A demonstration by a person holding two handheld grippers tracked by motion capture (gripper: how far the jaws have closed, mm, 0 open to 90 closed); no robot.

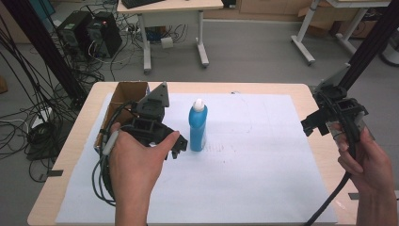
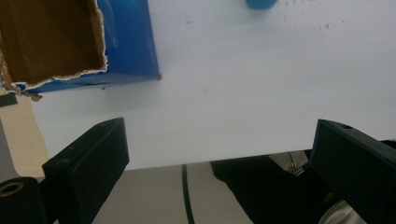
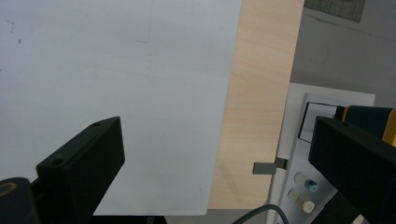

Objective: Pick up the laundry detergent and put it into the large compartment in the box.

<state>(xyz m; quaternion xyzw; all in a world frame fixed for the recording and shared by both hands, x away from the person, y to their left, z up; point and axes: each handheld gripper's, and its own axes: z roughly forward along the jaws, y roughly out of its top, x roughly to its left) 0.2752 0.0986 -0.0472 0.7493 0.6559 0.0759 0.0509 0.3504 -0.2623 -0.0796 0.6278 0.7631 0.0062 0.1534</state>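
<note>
1. We see a blue bottle (image 1: 197, 128) with a white cap standing upright on the white sheet (image 1: 263, 165) that covers the table (image 1: 70, 141).
2. The left gripper (image 1: 176, 143) is held in the left hand (image 1: 136, 165), just beside the bottle on its left side. In the left gripper view its jaws stand wide apart and hold nothing.
3. An open cardboard box (image 1: 124, 94) with blue sides lies behind the left gripper, at the left edge of the sheet.
4. The right gripper (image 1: 315, 126) is in the right hand (image 1: 364, 160) over the right edge of the table, well apart from the bottle. Its jaws are also wide and empty.
</note>
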